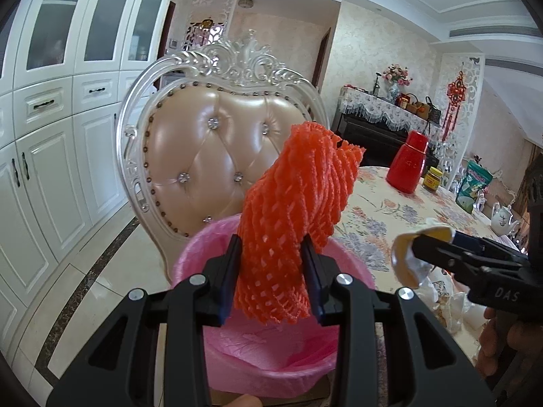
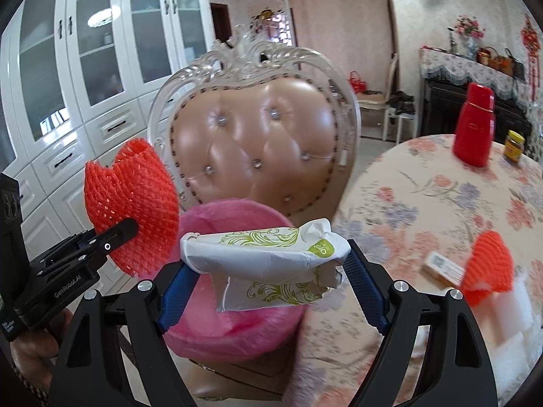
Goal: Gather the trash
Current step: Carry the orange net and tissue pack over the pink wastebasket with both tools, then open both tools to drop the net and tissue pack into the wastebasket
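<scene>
The left gripper (image 1: pixel 271 271) is clenching the orange foam net (image 1: pixel 295 220) over the pink-lined bin (image 1: pixel 258 366) at frame centre. Only the right wrist view is showing the right gripper (image 2: pixel 268 281) gripping the crumpled tissue pack (image 2: pixel 264 254), plus another foam net (image 2: pixel 488 264) lying on the table (image 2: pixel 424 203), lower right.

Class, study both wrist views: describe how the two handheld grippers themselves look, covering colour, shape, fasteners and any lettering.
Both are matte black plastic tools. The left gripper has angular, cut-out linkage arms joined by round silver bolts and flat fingers with dark blue textured pads; its body reads "GenRobot.AI". The right gripper matches, with brighter blue dimpled pads; white letters "DAS" show on its side. No sleeves or cables visible.
</scene>
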The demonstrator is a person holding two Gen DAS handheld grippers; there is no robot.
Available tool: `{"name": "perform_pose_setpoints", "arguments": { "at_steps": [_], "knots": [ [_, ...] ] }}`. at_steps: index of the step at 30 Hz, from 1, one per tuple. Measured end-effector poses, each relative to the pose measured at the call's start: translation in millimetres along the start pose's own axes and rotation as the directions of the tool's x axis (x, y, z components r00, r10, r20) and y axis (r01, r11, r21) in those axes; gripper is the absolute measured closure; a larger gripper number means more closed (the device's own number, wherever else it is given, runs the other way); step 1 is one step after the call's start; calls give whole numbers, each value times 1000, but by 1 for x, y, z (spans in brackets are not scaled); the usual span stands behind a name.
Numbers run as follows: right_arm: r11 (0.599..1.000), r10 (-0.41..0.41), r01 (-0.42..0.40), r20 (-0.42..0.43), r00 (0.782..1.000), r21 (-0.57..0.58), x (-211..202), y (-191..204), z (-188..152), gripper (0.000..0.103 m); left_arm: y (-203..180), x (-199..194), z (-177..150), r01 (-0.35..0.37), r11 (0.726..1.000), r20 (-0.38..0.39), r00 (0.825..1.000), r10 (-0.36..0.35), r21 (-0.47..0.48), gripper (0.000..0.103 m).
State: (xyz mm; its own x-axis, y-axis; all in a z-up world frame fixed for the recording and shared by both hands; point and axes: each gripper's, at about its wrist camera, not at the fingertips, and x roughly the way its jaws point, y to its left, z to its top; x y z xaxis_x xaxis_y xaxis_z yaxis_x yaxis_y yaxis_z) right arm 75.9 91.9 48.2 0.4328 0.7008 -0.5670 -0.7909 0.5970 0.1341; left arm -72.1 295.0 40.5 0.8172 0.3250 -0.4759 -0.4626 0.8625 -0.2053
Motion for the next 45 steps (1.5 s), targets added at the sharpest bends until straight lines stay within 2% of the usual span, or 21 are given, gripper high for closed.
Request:
{"name": "perform_pose_setpoints", "arguments": {
  "at_steps": [14,15,19,20,21,23,34,45],
  "knots": [
    [996,66,-70,-74,995,-56,48,27,7,23,20,3,5,-33,999,-13,999,33,-34,68],
    [996,69,-73,-79,994,-57,50,28,7,17,20,3,5,-34,999,-14,999,34,-36,65],
    [995,68,-74,-97,993,-65,58,28,6,18,23,5,8,-42,998,-18,999,41,-46,60],
    [996,66,-72,-101,993,-61,59,26,5,18,23,6,8,-42,998,-20,999,41,-48,54],
    [996,63,-69,-104,993,-57,60,24,5,18,24,6,8,-40,998,-22,999,39,-52,41],
    [997,57,-62,-106,993,-45,59,20,3,18,25,8,9,-28,998,-29,999,26,-62,34],
    [999,-42,42,-46,998,17,9,-25,-10,18,7,9,4,0,999,-35,999,-1,-35,33],
    [978,-177,176,-2,984,113,-66,-86,-47,18,-41,1,-10,47,998,-28,999,-45,46,28]
  ]
}}
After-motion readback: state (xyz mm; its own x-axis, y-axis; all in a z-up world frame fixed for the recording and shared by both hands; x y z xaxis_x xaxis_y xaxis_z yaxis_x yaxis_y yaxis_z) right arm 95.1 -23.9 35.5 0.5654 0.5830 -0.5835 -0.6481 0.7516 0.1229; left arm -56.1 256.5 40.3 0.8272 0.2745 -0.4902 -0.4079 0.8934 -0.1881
